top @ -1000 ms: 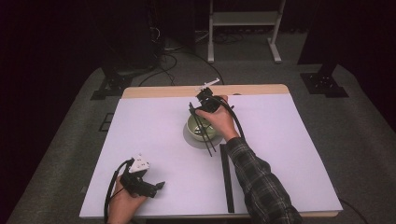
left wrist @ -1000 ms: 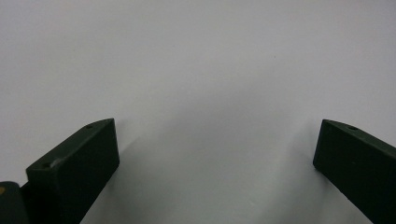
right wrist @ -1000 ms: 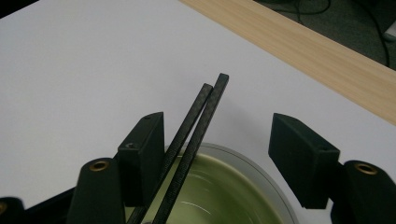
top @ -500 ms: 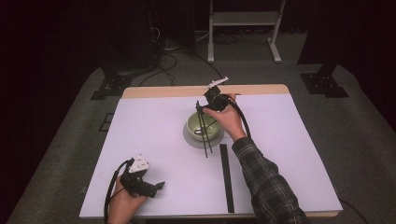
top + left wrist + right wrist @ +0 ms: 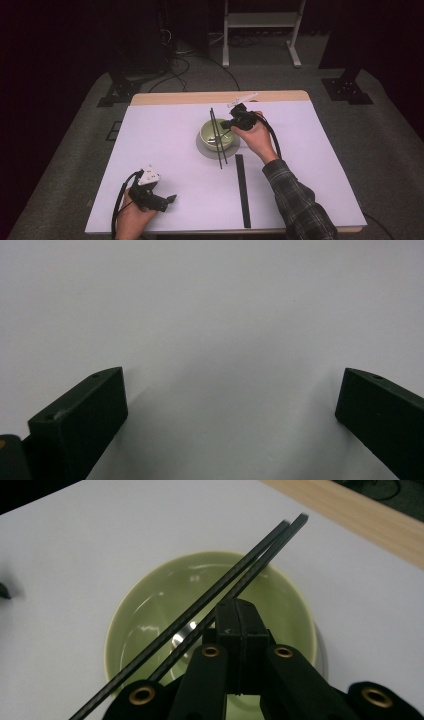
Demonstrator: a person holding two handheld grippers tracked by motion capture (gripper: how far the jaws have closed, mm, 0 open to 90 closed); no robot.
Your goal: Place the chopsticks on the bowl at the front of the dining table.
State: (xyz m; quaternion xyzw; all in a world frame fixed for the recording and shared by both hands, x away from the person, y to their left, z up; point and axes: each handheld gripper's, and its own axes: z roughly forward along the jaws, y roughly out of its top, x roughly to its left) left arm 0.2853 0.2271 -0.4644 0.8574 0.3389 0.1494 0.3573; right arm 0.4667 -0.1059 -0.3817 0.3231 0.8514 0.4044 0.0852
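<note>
The high view looks down and forward over the whole table (image 5: 165, 150) from its near side, sharing the green bowl (image 5: 216, 134) with the close right gripper view, while the left gripper view faces bare tabletop.

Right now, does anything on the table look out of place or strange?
Nothing is spilled or broken. One oddity: the chopsticks are held across the green bowl by the right tongs, shut on them, and they are not parallel, spreading apart toward one end. The left tongs are open over bare white table.
</note>
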